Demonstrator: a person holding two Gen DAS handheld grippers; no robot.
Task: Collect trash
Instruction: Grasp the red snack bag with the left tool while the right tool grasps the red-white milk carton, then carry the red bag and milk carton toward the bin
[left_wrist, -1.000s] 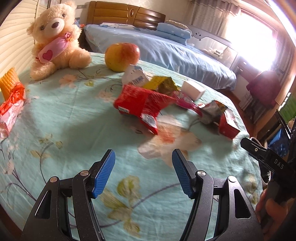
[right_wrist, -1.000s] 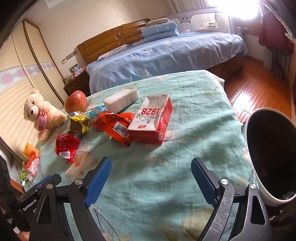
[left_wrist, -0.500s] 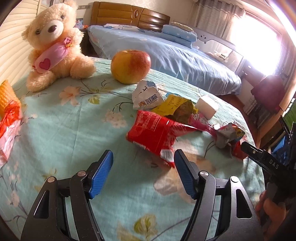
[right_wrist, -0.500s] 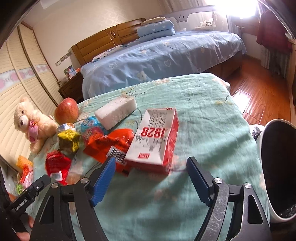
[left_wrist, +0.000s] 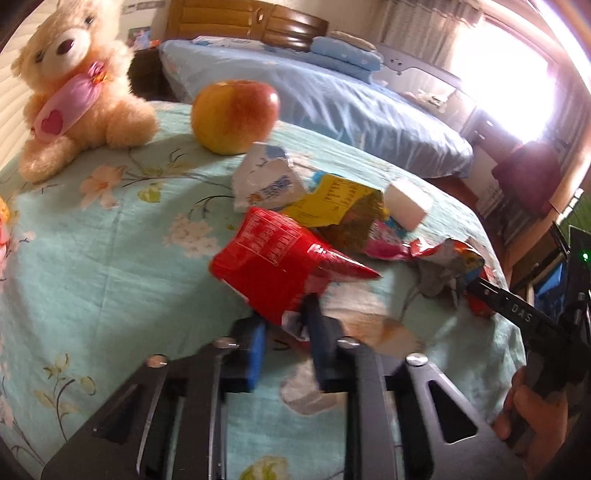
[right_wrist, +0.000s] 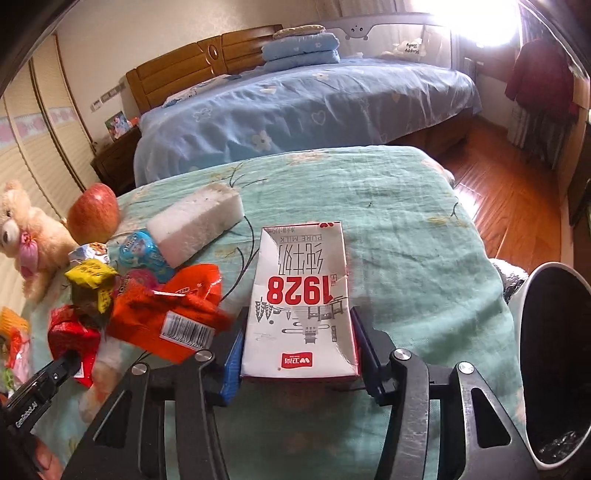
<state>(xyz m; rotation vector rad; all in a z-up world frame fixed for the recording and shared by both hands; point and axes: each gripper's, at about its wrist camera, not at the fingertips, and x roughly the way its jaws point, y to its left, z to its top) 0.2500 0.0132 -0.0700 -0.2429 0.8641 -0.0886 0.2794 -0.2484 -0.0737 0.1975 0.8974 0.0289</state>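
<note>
Bin (right_wrist: 532, 295) beside table | right gripper (right_wrist: 295, 350) clamps milk carton (right_wrist: 301, 295)

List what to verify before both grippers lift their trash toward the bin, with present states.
1. Left gripper shut on the crinkled red snack wrapper: ok.
2. Right gripper shut on the red-and-white 1928 milk carton: ok.
3. Orange foil wrapper free of the carton: cannot tell.
4. White round bin open, beside the right gripper: ok.
5. Red-yellow apple and cream teddy bear untouched: ok.
</note>
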